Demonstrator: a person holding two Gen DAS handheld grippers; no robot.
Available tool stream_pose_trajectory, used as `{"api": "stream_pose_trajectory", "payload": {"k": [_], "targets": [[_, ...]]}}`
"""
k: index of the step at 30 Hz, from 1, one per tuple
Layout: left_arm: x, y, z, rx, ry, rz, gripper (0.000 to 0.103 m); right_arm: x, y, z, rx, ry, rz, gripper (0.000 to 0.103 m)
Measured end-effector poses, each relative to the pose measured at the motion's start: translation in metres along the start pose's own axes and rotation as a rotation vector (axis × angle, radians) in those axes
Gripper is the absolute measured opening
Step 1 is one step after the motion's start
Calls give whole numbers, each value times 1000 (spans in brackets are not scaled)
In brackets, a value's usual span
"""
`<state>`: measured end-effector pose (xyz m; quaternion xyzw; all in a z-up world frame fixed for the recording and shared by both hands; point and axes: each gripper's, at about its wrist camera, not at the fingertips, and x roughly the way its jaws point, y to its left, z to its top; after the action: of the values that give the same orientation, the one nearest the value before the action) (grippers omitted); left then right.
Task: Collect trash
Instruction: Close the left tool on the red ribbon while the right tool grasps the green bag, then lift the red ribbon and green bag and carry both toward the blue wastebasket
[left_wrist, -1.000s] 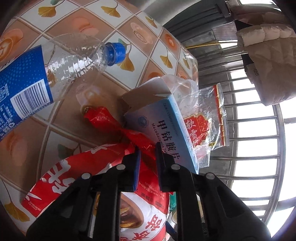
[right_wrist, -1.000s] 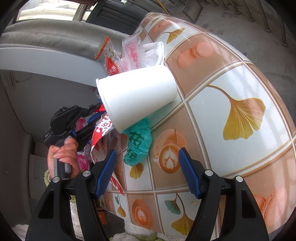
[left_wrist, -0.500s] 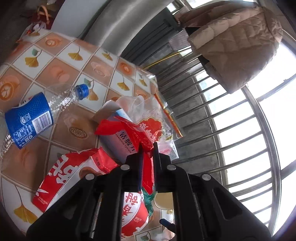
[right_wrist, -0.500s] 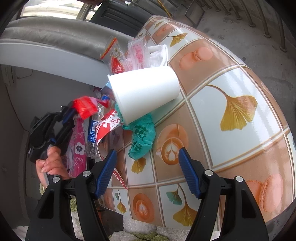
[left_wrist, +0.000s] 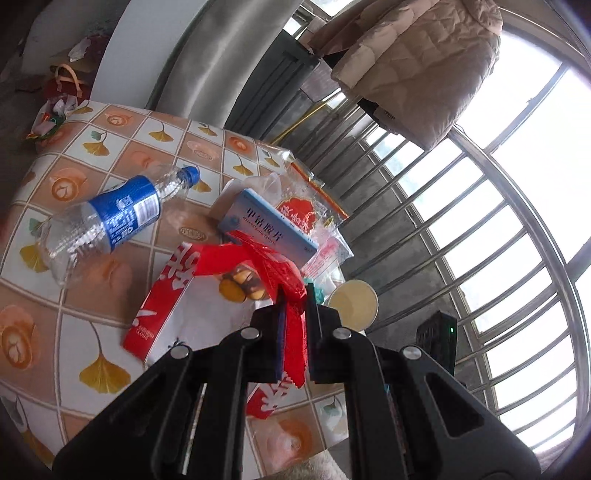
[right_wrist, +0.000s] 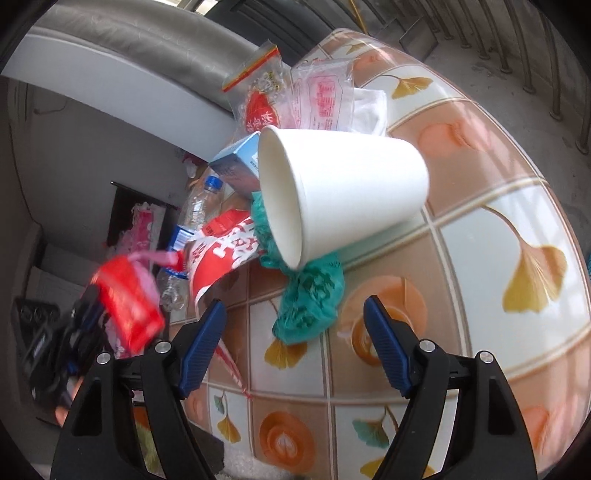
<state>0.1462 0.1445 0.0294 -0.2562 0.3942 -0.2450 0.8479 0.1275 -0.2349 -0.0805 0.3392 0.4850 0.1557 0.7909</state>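
Left tool (left_wrist: 293, 295) pinches a red wrapper (left_wrist: 258, 264) between pads pressed nearly together, and holds it lifted clear above the bench (left_wrist: 110, 147); in the right wrist view the same wrapper (right_wrist: 127, 295) hangs blurred off the bench's near-left edge. Right tool (right_wrist: 295, 325) is spread wide and empty, hovering over a green bag (right_wrist: 310, 299) that lies partly tucked under a tipped white cup (right_wrist: 343, 192). Left on the bench: bottle (left_wrist: 110, 218), blue box (left_wrist: 266, 225), a red-and-white packet (left_wrist: 173, 295), clear bags (left_wrist: 310, 210) toward the far edge. Risks, as I judge them: the wrapper is thin and slick, gripped by one end only, so a quick swing could let it slide out. The cup lies on its side, resting on the bag; pulling the bag could roll the cup along the bench or off it. Closing on the cup too hard would crush it. Against a second ago: the wrapper then lay bunched on the packet beside the box with the left tool only just closing on it; now it is up and away from the pile, and the view takes in the whole bench. Right tool's jaws have just opened further, nothing between them; cup and bag have not shifted.
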Motion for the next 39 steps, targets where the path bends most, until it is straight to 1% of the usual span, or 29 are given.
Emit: {"api": "stream_pose_trajectory", "payload": {"k": [4,7,9,10,12,13,14,15,21,24,27,29,31,33,34,35,36,38,39], "targets": [[-8,9,-23,2,23,16,7,22,-2,6,5,25,-42,75],[-12,13,-36,-3,33,12,7,27,1,8,-8,13,-56,73],[-13,13,-42,2,35,12,7,27,3,8,-13,18,-68,62],[-13,13,-44,8,36,12,7,28,3,8,-6,26,-65,60],[-14,11,-47,18,35,9,7,27,4,5,-2,39,-63,46],[-15,10,-49,24,32,9,7,24,6,1,-4,41,-67,43],[-15,9,-49,29,29,9,7,22,6,-1,-5,44,-68,37],[-16,8,-50,34,26,9,7,21,6,-3,-3,47,-67,34],[-19,3,-59,49,19,11,7,6,2,-19,7,62,-81,28],[-20,1,-69,57,16,13,7,-2,-2,-34,16,92,-82,28],[-20,0,-79,64,17,20,7,-14,-6,-60,4,118,-90,28],[-19,1,-86,61,21,18,7,-18,-6,-71,-20,129,-89,28],[-19,3,-94,59,28,22,7,-22,-5,-79,-56,121,-99,29],[-18,4,-100,58,36,29,7,-22,0,-86,-77,108,-111,35],[-18,4,-102,59,38,31,7,-22,0,-87,-78,101,-115,37],[-19,3,-104,60,37,34,7,-21,1,-88,-80,97,-110,41],[-19,3,-106,61,37,37,7,-20,2,-87,-83,93,-106,47],[-21,0,-108,67,33,39,7,-18,5,-83,-92,79,-107,54],[-22,-2,-109,73,30,44,7,-15,6,-81,-100,71,-103,55]]}}
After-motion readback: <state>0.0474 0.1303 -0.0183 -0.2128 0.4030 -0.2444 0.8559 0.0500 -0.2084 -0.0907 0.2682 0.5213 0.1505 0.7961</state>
